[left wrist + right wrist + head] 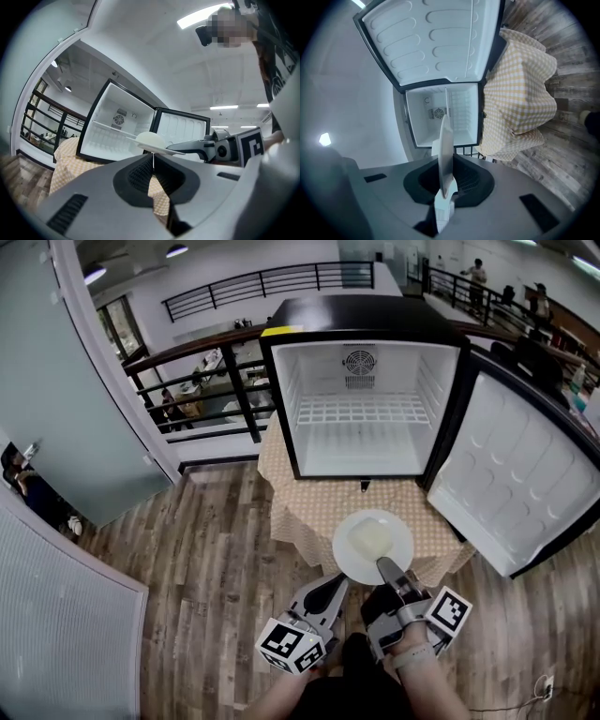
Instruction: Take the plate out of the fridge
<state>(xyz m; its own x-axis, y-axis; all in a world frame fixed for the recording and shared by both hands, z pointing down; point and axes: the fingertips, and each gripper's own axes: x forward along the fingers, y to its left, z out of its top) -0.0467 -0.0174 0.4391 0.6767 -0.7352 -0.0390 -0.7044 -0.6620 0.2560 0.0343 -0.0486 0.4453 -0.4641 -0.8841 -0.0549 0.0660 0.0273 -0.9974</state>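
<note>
a: what do the tools look like?
b: left gripper (330,592) and right gripper (386,568) are grey shells with dark ribbed pads (138,176). each bears a white cube (291,645) with black square markers.
a: clothing?
b: dark top (352,699), pale wrist band (412,655).

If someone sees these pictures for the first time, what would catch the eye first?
The fridge, open and empty, stands on a checked cloth, its door swung to the right. In front of it the right gripper holds a white plate by its rim, with something pale on it. The left gripper is shut, with nothing in it.
</note>
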